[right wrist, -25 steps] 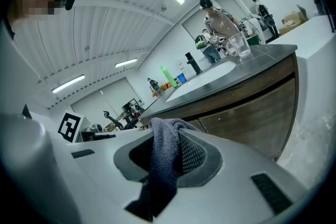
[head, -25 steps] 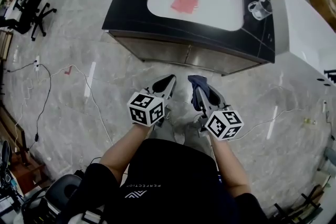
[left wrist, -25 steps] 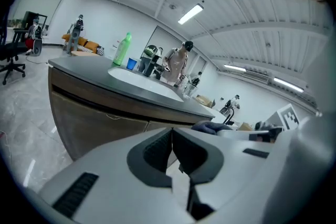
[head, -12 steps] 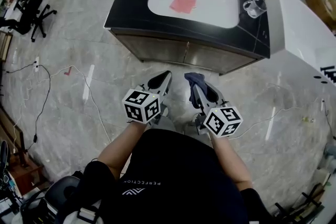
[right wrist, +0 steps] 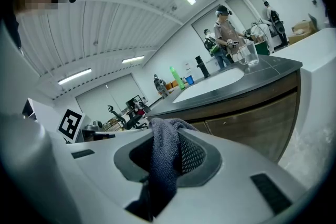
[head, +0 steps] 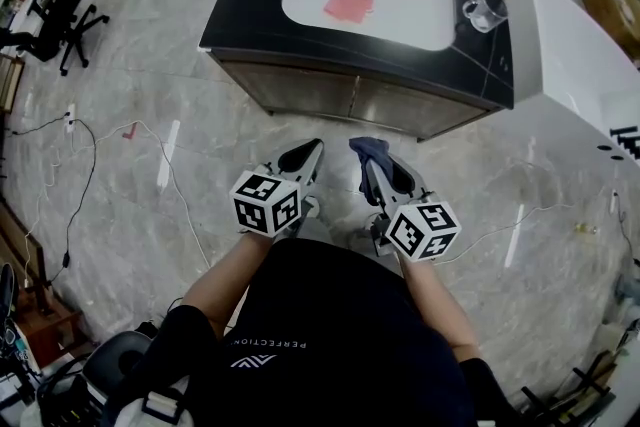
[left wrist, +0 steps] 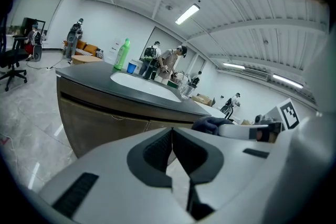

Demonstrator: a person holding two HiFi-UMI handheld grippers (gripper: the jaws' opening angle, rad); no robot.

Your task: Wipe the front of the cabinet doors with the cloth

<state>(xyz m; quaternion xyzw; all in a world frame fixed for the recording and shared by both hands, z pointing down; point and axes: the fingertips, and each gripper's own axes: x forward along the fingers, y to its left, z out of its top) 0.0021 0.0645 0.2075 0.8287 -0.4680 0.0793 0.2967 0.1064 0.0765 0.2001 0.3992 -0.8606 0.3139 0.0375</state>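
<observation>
Near the cabinet doors (head: pixel 352 101), the right gripper (right wrist: pixel 170 128) jaws pinch the cloth (right wrist: pixel 164 165); the left gripper (left wrist: pixel 171 134) jaws are pressed together

head camera looks steeply down; both hand-held cameras face the same cabinet (head: pixel 352 101) from low.

Open marble floor (head: pixel 240 140) runs from the left gripper (head: pixel 312 151) and the right gripper (head: pixel 368 155), its fingers clamped on the cloth (right wrist: pixel 164 155), straight to the cabinet doors (head: pixel 350 100); nothing stands between. A white block (head: pixel 575 65) walls in the cabinet's right end. Thin cables (head: pixel 150 140) cross the floor at left, with an office chair (head: pixel 60 15) well beyond.
</observation>
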